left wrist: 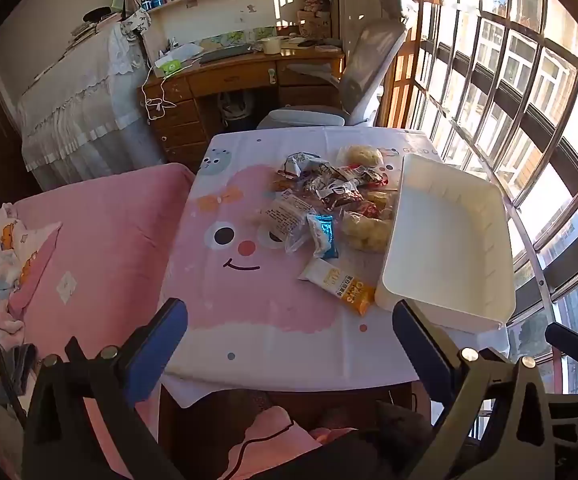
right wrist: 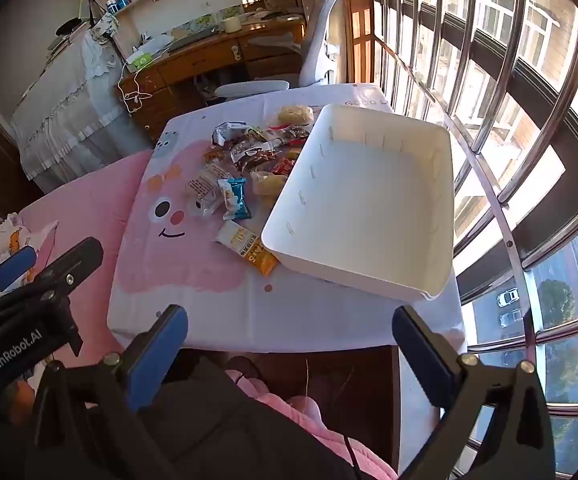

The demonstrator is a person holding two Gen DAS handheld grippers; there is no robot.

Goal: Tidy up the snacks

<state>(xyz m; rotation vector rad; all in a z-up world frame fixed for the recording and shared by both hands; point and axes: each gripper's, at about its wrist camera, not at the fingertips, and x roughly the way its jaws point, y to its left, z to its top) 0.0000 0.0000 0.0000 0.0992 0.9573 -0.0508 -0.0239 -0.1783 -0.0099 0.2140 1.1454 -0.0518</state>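
A heap of wrapped snacks (left wrist: 329, 200) (right wrist: 249, 160) lies on a small table with a pink cartoon-face cloth (left wrist: 249, 300) (right wrist: 193, 272). Nearest me are an orange-and-white packet (left wrist: 339, 286) (right wrist: 249, 248) and a blue packet (left wrist: 325, 234) (right wrist: 237, 198). An empty white bin (left wrist: 449, 240) (right wrist: 369, 200) stands to the right of the heap. My left gripper (left wrist: 289, 324) hangs open above the table's near edge, holding nothing. My right gripper (right wrist: 289, 328) is also open and empty, short of the bin's near wall. The left gripper's body (right wrist: 41, 280) shows at the left of the right wrist view.
A pink bed (left wrist: 101, 240) adjoins the table's left side. Barred windows (left wrist: 529, 120) close off the right. A wooden desk (left wrist: 229, 76), an office chair (left wrist: 353, 80) and bookshelves stand beyond the table. Pink fabric on a person's lap (right wrist: 289, 408) lies below the grippers.
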